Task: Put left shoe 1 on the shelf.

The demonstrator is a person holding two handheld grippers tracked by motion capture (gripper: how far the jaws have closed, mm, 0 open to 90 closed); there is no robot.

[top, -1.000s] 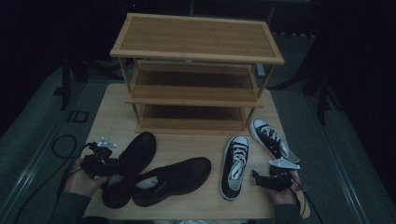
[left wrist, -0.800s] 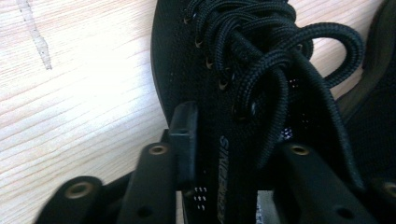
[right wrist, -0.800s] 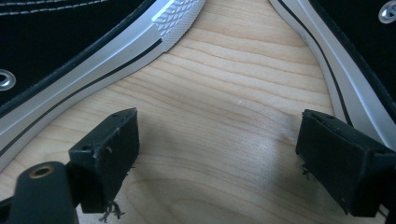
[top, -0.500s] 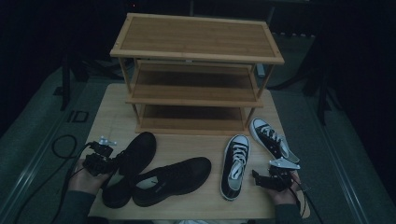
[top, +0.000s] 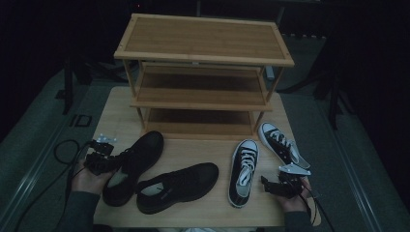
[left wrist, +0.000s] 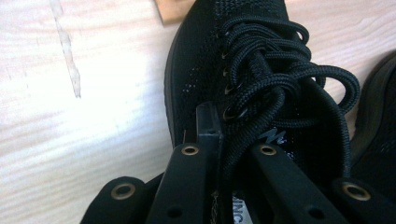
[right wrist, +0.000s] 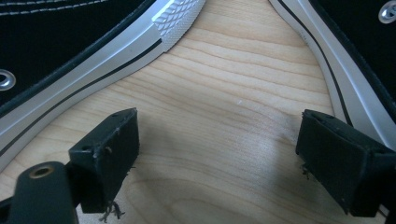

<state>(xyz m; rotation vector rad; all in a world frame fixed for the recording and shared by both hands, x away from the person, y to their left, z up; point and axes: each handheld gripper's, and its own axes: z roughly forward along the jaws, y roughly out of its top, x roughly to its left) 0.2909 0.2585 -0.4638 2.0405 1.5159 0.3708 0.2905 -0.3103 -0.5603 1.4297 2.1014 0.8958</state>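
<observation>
- Rack (top: 203,48) stands at the desk's (top: 121,111) far edge.
- Black shoe (top: 133,166) lies near the desk's left edge; left gripper (left wrist: 219,135) has just clamped its collar beside the laces.
- Right gripper (right wrist: 217,154) gapes wide over bare wood between two sneakers (top: 244,171), near the right corner.
- Printing on the tongue is cut off, unreadable.

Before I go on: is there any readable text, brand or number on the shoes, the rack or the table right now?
"INC": cut-off white letters on the tongue of the left black lace-up shoe, low between the jaws of the left gripper.
White mark on that tongue: a logo, not letters.
Insole print in the second black shoe: too small to read.
Shoe rack, sneakers: no text.
</observation>
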